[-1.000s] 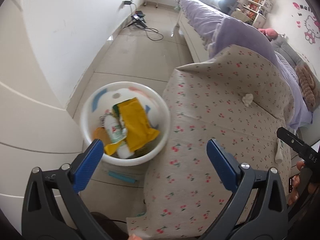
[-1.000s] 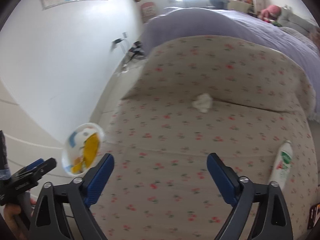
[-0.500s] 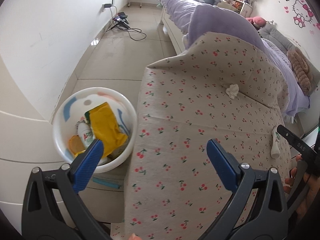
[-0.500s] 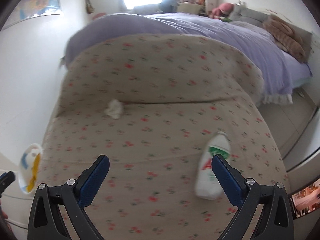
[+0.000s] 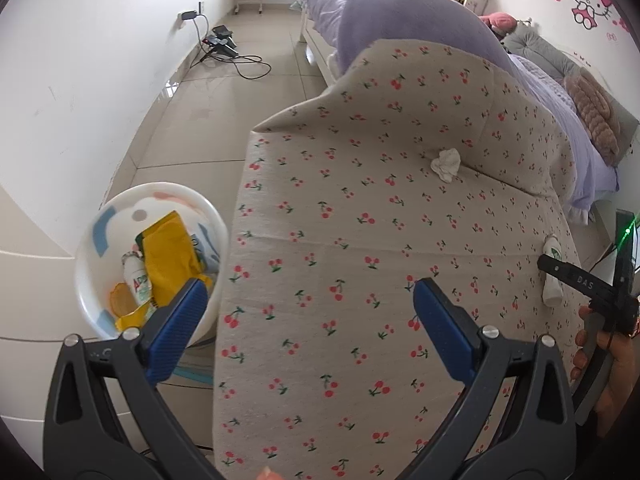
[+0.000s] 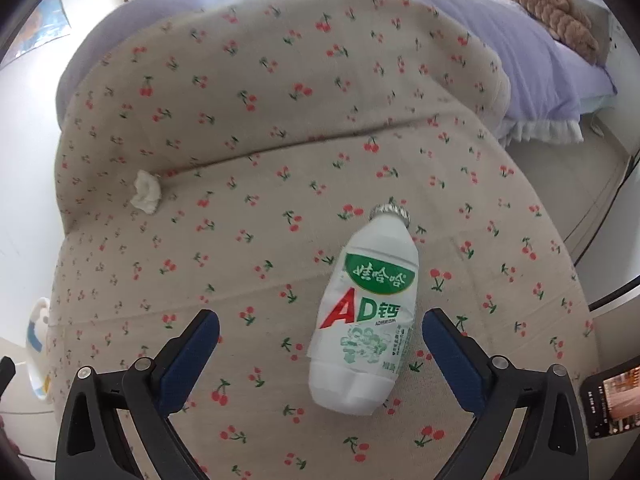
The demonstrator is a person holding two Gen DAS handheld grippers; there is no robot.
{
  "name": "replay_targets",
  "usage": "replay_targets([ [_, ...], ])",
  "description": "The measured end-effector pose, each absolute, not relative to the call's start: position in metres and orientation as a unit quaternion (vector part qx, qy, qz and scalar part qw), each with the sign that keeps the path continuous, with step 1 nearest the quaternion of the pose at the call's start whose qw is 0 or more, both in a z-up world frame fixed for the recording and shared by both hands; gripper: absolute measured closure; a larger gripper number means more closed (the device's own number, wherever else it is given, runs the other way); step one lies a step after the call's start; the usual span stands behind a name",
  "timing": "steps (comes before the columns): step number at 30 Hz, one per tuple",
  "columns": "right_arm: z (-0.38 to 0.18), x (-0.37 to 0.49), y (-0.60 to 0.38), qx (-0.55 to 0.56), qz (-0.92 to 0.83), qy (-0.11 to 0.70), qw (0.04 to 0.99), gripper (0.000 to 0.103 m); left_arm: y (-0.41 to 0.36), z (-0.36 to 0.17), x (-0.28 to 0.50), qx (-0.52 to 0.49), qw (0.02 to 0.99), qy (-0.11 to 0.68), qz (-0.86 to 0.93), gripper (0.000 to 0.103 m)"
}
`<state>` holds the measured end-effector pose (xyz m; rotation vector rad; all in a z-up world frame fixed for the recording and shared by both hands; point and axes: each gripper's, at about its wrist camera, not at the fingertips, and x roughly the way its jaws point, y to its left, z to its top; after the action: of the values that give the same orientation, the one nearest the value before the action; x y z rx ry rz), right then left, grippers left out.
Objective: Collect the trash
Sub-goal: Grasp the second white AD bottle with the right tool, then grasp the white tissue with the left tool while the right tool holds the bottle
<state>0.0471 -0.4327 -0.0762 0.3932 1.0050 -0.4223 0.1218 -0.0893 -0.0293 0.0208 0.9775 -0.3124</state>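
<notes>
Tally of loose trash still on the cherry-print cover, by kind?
Bottles: 1, the white AD bottle lying on its side between the open fingers of the right tool.
Crumpled tissues: 1, the tissue wad by the fold of the cover.
Total: 2.

The left wrist view looks down from above the cherry-print cover [image 5: 360, 240], bin [image 5: 100, 280] at lower left. The right wrist view sits nearer, facing the bottle [image 6: 366, 320] at centre. Both share the crumpled tissue [image 5: 446, 164].
</notes>
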Motion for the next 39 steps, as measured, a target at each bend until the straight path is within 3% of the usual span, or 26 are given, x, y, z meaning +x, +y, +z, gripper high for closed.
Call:
replay_targets([
  [3, -0.082, 0.049, -0.437, 0.187, -0.201, 0.482, 0.832, 0.017, -0.096, -0.031, 0.122, 0.016, 0.870, 0.468, -0.153, 0.001],
  [8, -0.088, 0.048, -0.443, 0.190, -0.203, 0.489, 0.827, 0.052, -0.106, -0.031, 0.123, 0.021, 0.870, 0.466, -0.158, 0.001],
  [28, -0.042, 0.039, -0.450, 0.189, -0.158, 0.433, 0.867, 0.052, -0.225, -0.036, 0.157, 0.068, 0.879, 0.416, -0.223, 0.002],
  [39, -0.048, 0.050, -0.465, 0.184, -0.151, 0.437, 0.867, 0.052, -0.273, -0.075, 0.196, 0.034, 0.876, 0.419, -0.237, 0.033],
])
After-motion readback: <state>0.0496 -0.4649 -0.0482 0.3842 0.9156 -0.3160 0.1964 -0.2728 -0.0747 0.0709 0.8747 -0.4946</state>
